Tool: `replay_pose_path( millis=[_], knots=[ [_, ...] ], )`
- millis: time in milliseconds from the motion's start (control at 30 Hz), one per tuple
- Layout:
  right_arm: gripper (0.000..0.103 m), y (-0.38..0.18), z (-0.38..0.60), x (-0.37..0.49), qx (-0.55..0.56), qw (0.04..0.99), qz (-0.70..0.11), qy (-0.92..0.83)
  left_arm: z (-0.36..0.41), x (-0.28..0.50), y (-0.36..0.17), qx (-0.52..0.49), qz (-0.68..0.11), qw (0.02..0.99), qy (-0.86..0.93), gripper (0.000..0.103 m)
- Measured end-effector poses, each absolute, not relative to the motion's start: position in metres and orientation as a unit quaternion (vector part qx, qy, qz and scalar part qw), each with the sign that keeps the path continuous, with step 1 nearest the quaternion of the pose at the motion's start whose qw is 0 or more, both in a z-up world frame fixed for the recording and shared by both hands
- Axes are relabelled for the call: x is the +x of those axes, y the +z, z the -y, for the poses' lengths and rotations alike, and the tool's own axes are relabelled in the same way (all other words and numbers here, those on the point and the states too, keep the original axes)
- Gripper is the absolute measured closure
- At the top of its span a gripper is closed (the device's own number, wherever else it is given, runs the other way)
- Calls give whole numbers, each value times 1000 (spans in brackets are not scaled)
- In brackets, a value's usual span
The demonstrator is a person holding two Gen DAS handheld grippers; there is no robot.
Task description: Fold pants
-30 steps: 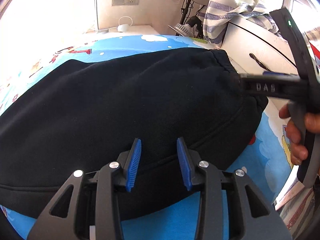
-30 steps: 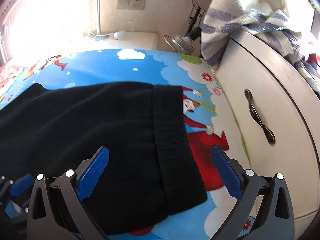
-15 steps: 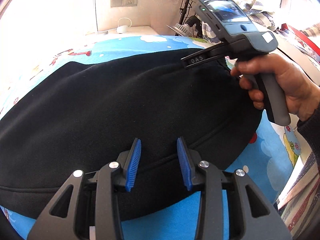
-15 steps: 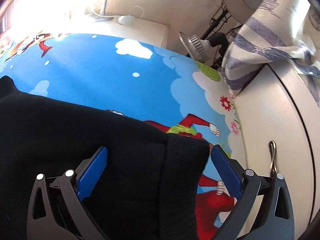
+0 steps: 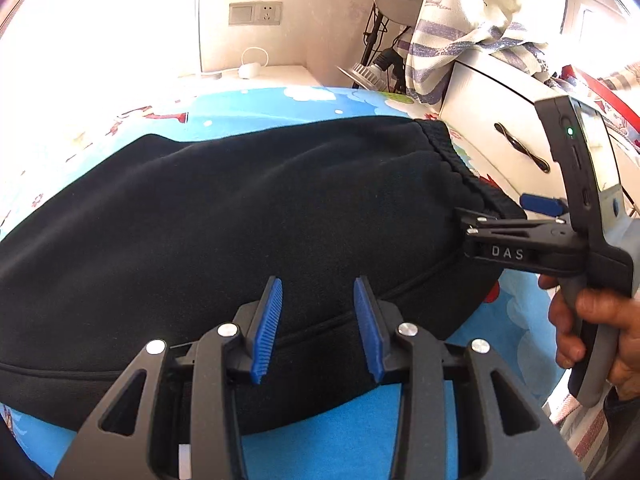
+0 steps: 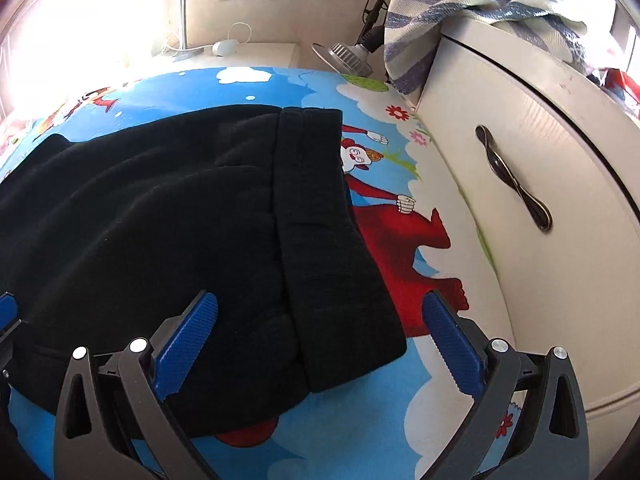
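Black pants (image 5: 240,216) lie flat on a blue cartoon-print sheet (image 5: 360,432), with the ribbed waistband (image 6: 320,216) at the right end. My left gripper (image 5: 318,328) hovers over the near edge of the pants, its jaws partly open and empty. My right gripper (image 6: 320,344) is wide open just above the near corner of the waistband, one finger on each side of it, holding nothing. The right gripper also shows in the left wrist view (image 5: 516,216), at the waistband's right edge, held by a hand.
A white cabinet (image 6: 520,160) with a dark handle (image 6: 512,176) stands close along the right of the bed. A striped cloth (image 6: 460,0) hangs over its top. A lamp (image 5: 400,0) and a white bedside table (image 5: 248,76) with a wall socket above are at the back.
My right gripper rose above the far part of the waistband half a second ago, then came back down to its near corner. The left gripper has stayed put. The pants lie as before.
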State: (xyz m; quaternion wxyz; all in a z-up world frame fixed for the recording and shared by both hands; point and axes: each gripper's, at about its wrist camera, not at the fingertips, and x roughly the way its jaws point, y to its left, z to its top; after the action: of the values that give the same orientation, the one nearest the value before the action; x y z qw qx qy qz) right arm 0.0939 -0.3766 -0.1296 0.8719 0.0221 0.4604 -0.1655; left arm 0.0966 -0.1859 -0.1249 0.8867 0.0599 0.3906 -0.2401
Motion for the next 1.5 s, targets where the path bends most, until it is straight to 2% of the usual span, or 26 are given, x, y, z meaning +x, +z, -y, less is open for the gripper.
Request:
replay_pose_path(
  millis=[167, 467, 600, 733, 900, 1033, 1100, 1167, 1267, 1433, 1500],
  knots=[
    [5, -118, 372, 83, 9, 871, -461, -168, 188, 107, -135, 68, -424, 872, -234, 64],
    [5, -93, 354, 107, 21, 886, -437, -151, 177, 105, -128, 46, -399, 889, -222, 64],
    [5, -99, 350, 120, 38, 886, -441, -138, 172, 110, -133, 37, -408, 888, -208, 64],
    [5, -130, 354, 130, 19, 854, -495, -158, 170, 112, -135, 42, -419, 882, -210, 64],
    [5, -130, 368, 108, 33, 865, -477, -149, 159, 115, -123, 21, -400, 887, -227, 62],
    [5, -122, 366, 96, 21, 869, -468, -161, 152, 154, -110, 1, -397, 892, -217, 63],
    [5, -115, 366, 91, 24, 877, -452, -164, 162, 179, -102, 12, -387, 894, -224, 63],
    [5, -109, 366, 88, 28, 884, -437, -161, 181, 208, -101, 17, -397, 884, -244, 70],
    [5, -122, 368, 93, 2, 867, -463, -184, 223, 240, -106, 41, -411, 866, -281, 72],
    [5, -132, 381, 86, 37, 863, -474, -170, 283, 289, -142, 98, -440, 855, -257, 74],
    [5, -133, 381, 85, 41, 864, -473, -168, 290, 291, -130, 90, -427, 863, -254, 75]
  ],
)
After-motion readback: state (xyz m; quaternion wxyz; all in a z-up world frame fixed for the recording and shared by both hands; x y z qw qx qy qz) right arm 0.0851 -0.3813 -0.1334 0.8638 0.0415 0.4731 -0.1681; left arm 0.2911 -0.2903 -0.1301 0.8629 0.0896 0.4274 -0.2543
